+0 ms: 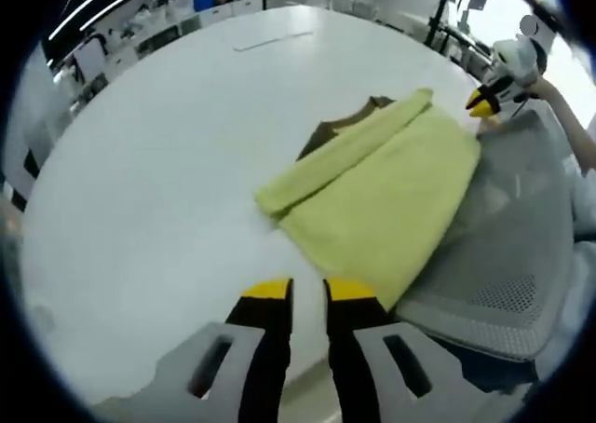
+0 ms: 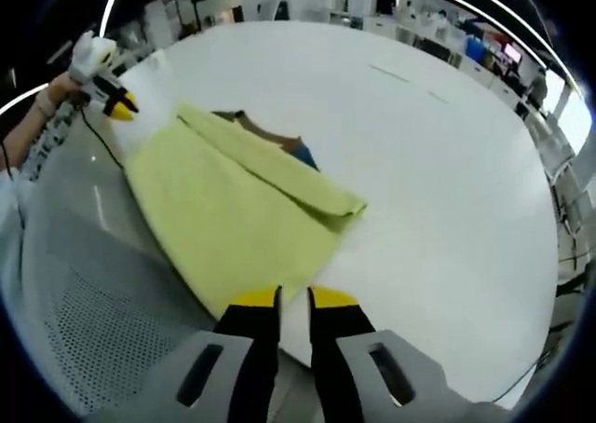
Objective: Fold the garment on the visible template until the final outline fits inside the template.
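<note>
Left gripper view: left gripper (image 1: 308,291) jaws slightly apart, empty, near garment (image 1: 382,195).

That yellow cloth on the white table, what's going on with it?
A person is folding a yellow garment on a white table with a handheld gripper in each hand. One edge is already folded over into a long flap, and a brown template peeks out from under it. Right now neither gripper holds the cloth: the left gripper and the right gripper both hover near its edge at the table's rim, fingers slightly apart.
</note>
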